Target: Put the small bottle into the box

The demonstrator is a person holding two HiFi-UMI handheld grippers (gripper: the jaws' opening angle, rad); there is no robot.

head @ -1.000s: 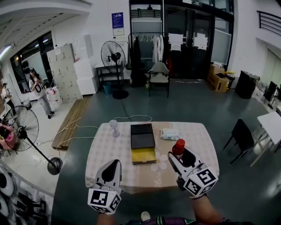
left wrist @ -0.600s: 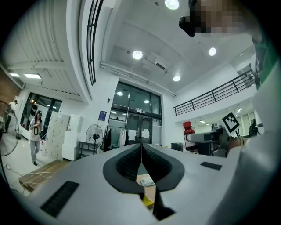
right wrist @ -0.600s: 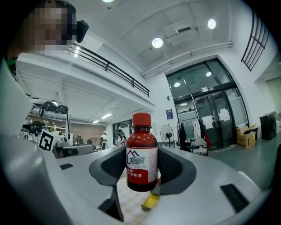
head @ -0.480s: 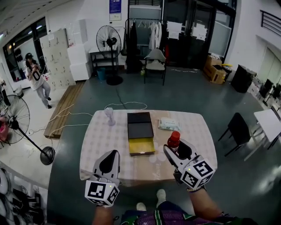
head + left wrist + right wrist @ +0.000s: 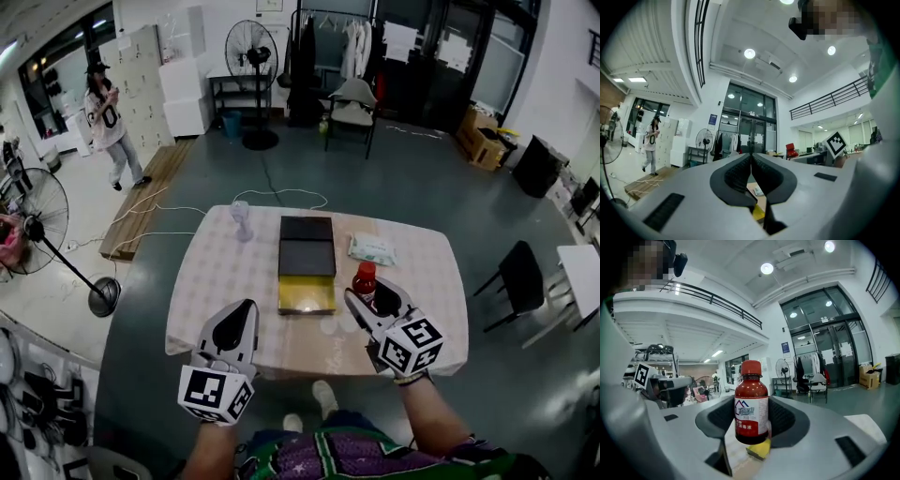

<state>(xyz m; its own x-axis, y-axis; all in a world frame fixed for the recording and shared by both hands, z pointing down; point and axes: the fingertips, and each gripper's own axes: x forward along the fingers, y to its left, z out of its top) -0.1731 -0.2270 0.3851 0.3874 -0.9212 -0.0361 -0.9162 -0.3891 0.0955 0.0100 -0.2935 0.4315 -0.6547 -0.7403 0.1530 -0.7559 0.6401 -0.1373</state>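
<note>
A small red-capped brown bottle [image 5: 751, 404] is gripped upright by the right hand-held gripper [image 5: 367, 293]; the left hand-held gripper [image 5: 751, 164] is closed, empty.

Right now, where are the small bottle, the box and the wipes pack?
small bottle [image 5: 751, 416]: right gripper view, on its label.
box [image 5: 307, 294]: head view, on its yellow open part.
wipes pack [image 5: 373, 248]: head view, on its top face.

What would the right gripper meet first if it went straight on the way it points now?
Probably the open black box with the yellow inside. The right gripper, shut on the small red bottle, points at it, but may pass above; its height is unclear.
</note>
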